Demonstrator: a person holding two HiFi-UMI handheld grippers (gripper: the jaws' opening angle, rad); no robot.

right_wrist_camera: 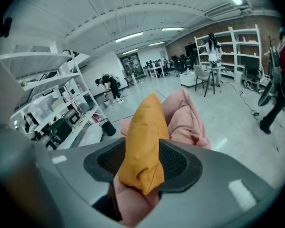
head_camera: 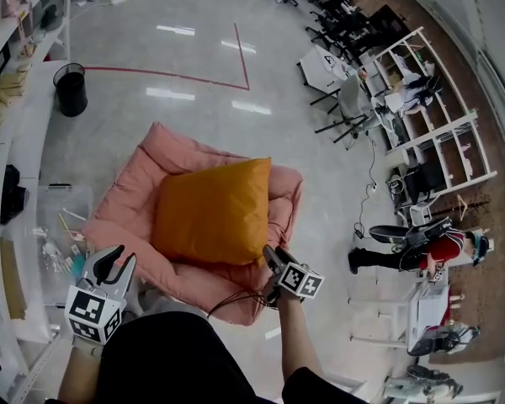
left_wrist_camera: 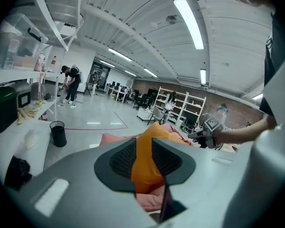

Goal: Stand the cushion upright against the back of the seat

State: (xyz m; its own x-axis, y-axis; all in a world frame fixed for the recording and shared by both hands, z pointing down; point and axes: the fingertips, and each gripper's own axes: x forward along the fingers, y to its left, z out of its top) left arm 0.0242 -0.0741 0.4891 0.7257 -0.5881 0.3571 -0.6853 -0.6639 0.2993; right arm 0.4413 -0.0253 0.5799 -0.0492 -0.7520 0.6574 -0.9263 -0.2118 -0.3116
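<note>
Orange fabric: the square cushion (head_camera: 212,213) sits mid-frame in the head view, propped up on the pink padded floor seat (head_camera: 164,146), its top edge toward the seat's back, nearer the top of the frame. My right gripper (head_camera: 272,257) is at its lower right corner, I judge to steady it as it leans. The jaws stand apart, with that corner loose between them, not pinched. My right forearm reaches up from the bottom edge, gripper angled downward. My left gripper (head_camera: 114,264) hangs at lower left, off the seat, jaws parted and empty.
</note>
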